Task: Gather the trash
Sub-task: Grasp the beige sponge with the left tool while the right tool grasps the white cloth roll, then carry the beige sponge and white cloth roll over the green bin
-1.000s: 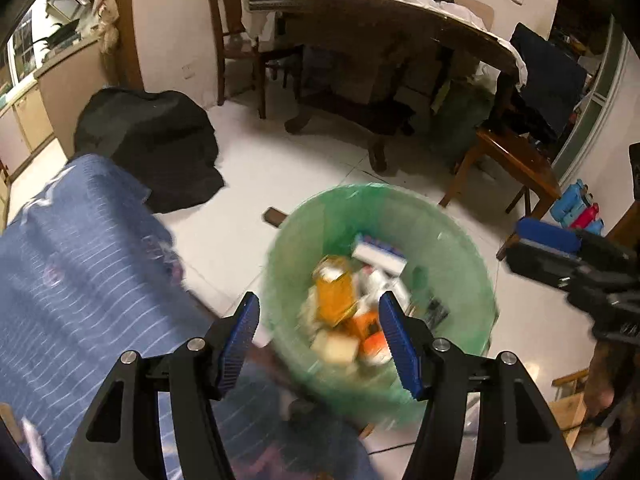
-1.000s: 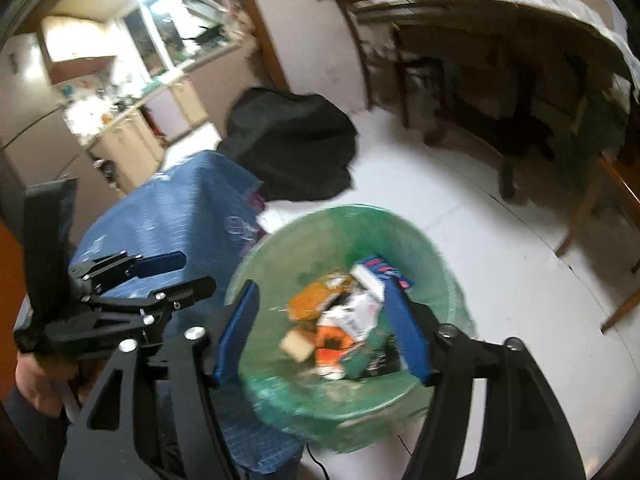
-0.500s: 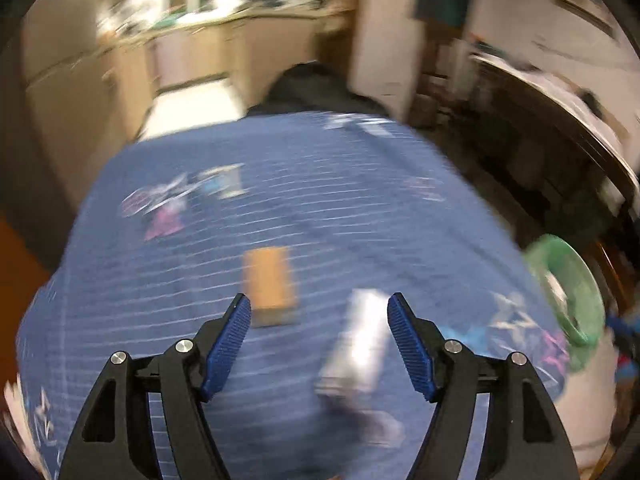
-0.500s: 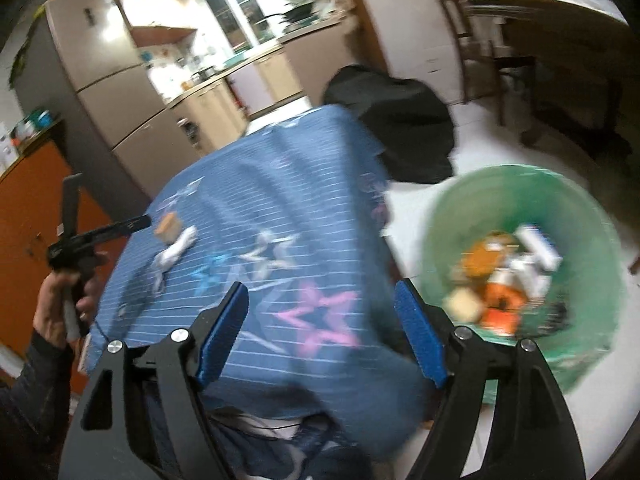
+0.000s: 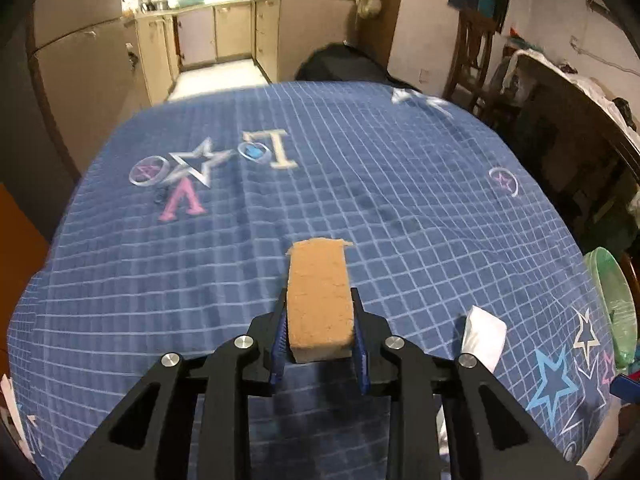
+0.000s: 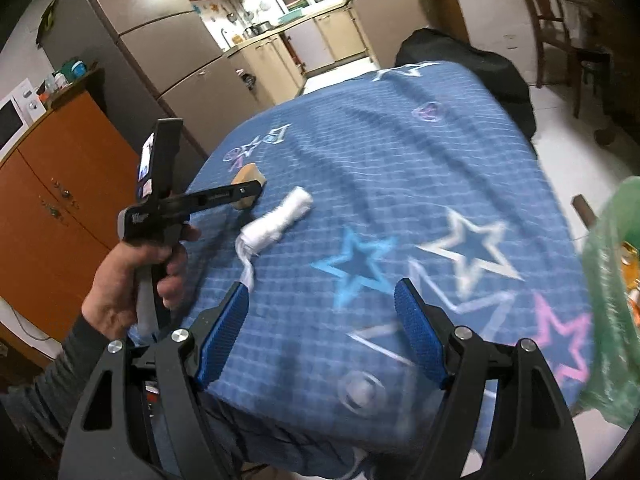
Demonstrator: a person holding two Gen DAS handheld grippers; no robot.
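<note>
Blue checked cloth covers the desk. Left gripper, its fingers just closed, pinches the tan block by its near end; lifted, it may tip out. Right gripper, fingers spread, could snag the white roll ahead-left.

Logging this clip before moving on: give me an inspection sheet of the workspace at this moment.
Surface: table under a blue checked cloth with star prints.
Job's things: tan block; white wad beside it; green-lined bin at the table's edge.
Clutter: nothing seen.
Grippers: left gripper has just been closing, pads on the tan block; right gripper open, empty.
Cables: nothing seen.
Surroundings: kitchen cabinets, fridge, orange cupboard.
</note>
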